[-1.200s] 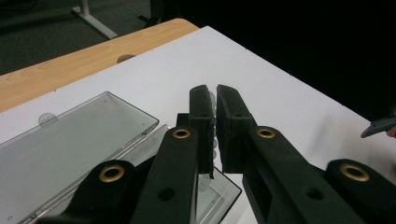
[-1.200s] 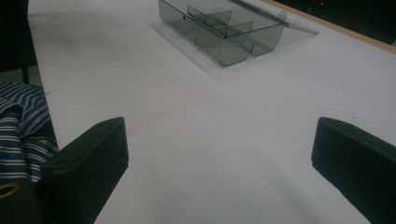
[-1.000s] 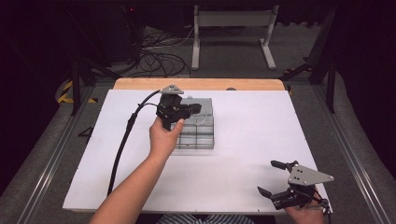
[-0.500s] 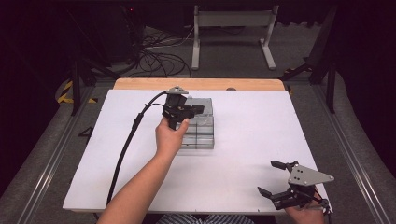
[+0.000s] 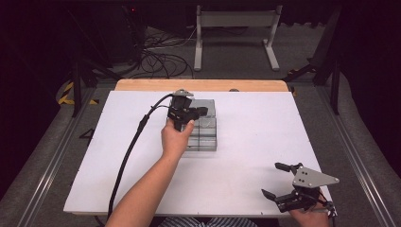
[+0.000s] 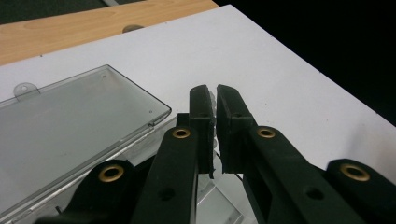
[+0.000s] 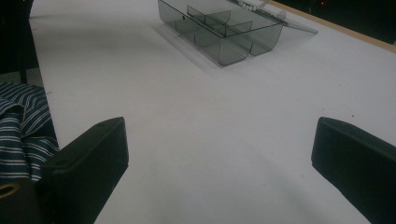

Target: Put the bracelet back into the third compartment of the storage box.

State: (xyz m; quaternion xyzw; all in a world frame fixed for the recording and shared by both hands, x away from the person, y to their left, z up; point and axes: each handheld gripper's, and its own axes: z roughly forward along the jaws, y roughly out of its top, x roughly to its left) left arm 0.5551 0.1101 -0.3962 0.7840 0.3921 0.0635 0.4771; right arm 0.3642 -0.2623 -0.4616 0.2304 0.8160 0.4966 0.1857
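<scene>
Clear plastic compartment box (image 5: 202,128) mid-table on white board (image 5: 265,142), lid (image 6: 79,121) laid open, left gripper (image 6: 215,100) over it — jaws nearly closed (something small, pale, unidentifiable between pads), right gripper (image 5: 283,180) near front edge — jaws wide apart, empty.

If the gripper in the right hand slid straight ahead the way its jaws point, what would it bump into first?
The right gripper, jaws open, points across bare white table. Straight on, the first thing looks to be the clear plastic box with compartments, though depth is hard to judge.
</scene>
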